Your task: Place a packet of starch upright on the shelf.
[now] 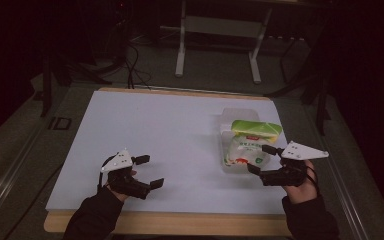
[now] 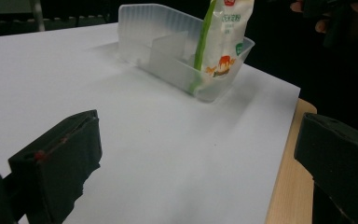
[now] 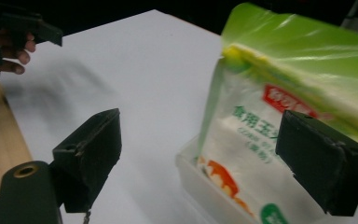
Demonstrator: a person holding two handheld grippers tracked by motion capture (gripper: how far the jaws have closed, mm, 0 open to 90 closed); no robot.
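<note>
Below, at lower left of the high view, we are holding the left gripper (image 1: 148, 172) over the white sheet (image 1: 160, 130), its jaws standing wide apart and gripping nothing. Right of centre, a white-and-green pouch (image 1: 250, 145) is standing upright in a clear plastic bin (image 1: 226, 131). At lower right, we are keeping the right gripper (image 1: 260, 158) spread wide beside the bin's near end, its jaws flanking the pouch without closing on it.
</note>
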